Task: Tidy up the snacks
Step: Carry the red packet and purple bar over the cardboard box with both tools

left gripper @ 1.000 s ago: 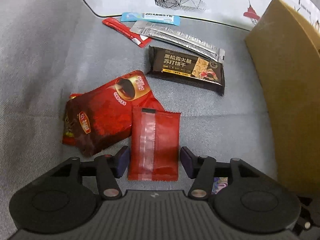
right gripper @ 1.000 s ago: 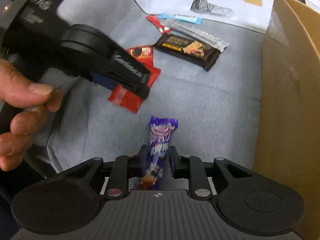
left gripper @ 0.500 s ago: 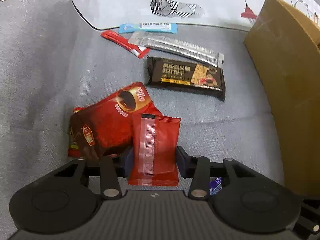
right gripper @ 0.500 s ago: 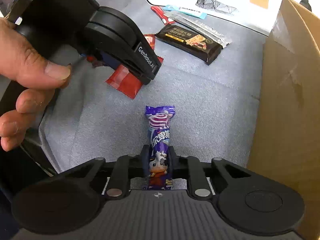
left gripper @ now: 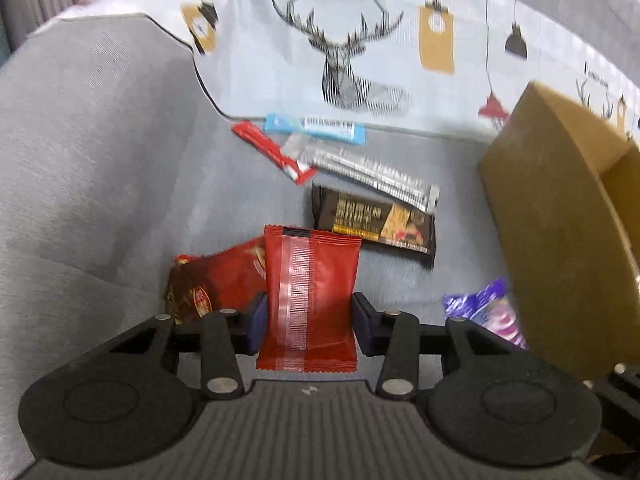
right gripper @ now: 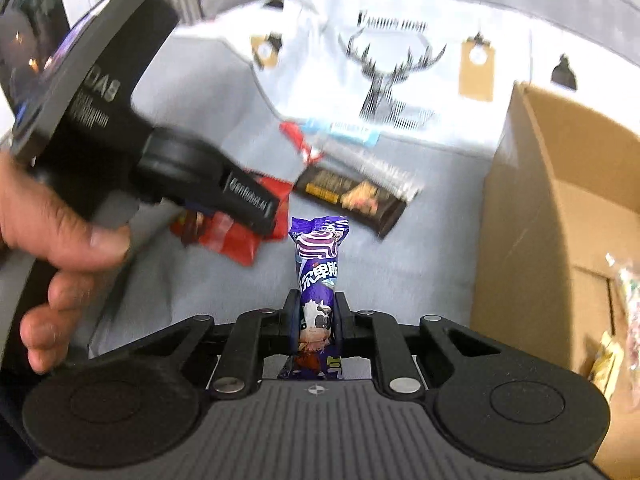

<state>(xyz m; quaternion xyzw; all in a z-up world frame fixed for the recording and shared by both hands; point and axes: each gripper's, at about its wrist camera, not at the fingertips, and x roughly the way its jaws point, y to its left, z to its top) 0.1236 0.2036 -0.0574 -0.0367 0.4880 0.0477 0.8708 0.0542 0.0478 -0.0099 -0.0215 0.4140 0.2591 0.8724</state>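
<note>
My left gripper (left gripper: 308, 322) is shut on a flat red packet (left gripper: 310, 296) and holds it up off the grey fabric. A larger red-brown bag (left gripper: 212, 280) lies just behind it to the left. My right gripper (right gripper: 316, 320) is shut on a purple candy bar (right gripper: 318, 268), lifted and pointing forward. The purple bar also shows in the left wrist view (left gripper: 486, 312), next to the cardboard box (left gripper: 560, 220). The left gripper's body (right gripper: 180, 168) fills the left of the right wrist view, with the red packet (right gripper: 232, 240) under it.
A dark cracker bar (left gripper: 372, 220), a silver stick (left gripper: 372, 172), a thin red stick (left gripper: 272, 148) and a blue stick (left gripper: 316, 126) lie further back on the grey fabric. A deer-print cloth (left gripper: 344, 52) lies behind. The open box (right gripper: 560, 184) at right holds some snacks (right gripper: 624, 320).
Both grippers have lifted with their snacks and tilted up. The left gripper closed onto the red packet and raised it off the bag. The box interior came into the right wrist view.
</note>
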